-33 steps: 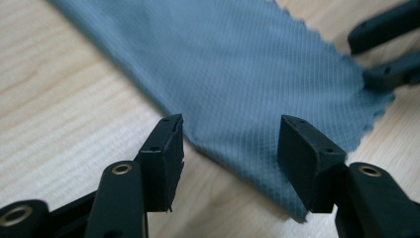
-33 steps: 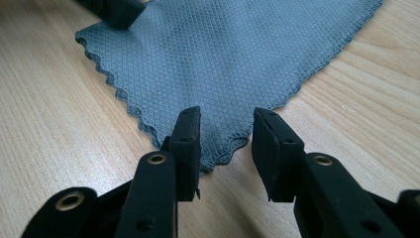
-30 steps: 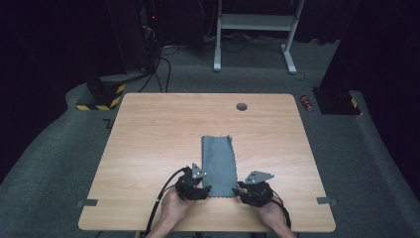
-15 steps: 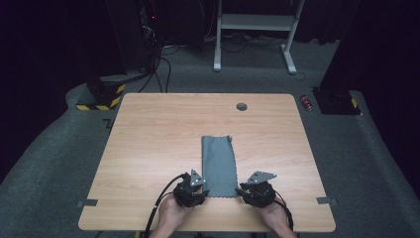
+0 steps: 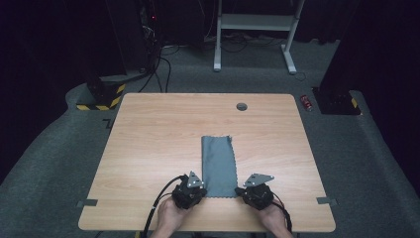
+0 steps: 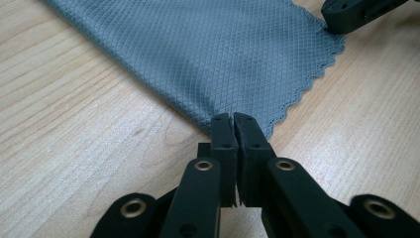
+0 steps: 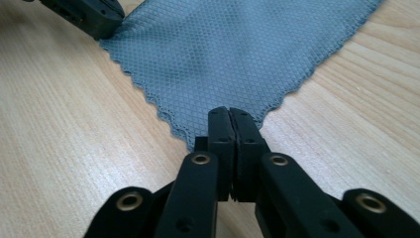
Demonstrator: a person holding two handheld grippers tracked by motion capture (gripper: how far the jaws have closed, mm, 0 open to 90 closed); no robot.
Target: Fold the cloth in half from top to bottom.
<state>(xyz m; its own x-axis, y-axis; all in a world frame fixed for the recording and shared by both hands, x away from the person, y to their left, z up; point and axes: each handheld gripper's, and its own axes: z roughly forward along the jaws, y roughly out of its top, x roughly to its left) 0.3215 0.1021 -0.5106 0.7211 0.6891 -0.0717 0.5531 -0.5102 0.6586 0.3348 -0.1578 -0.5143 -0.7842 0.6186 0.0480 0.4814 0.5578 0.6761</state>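
A grey diamond-weave cloth (image 5: 218, 166) lies flat as a long strip on the wooden table (image 5: 148, 129), its scalloped short edge nearest me. My left gripper (image 5: 202, 191) sits at the cloth's near left corner. In the left gripper view the cloth (image 6: 198, 49) runs away from my left gripper (image 6: 233, 118), whose jaws have just been closing and now pinch that corner. My right gripper (image 5: 239, 191) sits at the near right corner. In the right gripper view my right gripper (image 7: 229, 111) has likewise just closed on the cloth (image 7: 237, 54) corner.
A round cable hole (image 5: 241, 106) sits near the table's far edge. Grey tape strips (image 5: 86, 203) (image 5: 326, 201) mark the near corners. On the carpet beyond are a red can (image 5: 307, 102), a white desk frame (image 5: 252, 25) and a yellow-black striped base (image 5: 99, 101).
Both hands have drawn slightly back toward the near edge, the left a little more. The cloth lies where it was.
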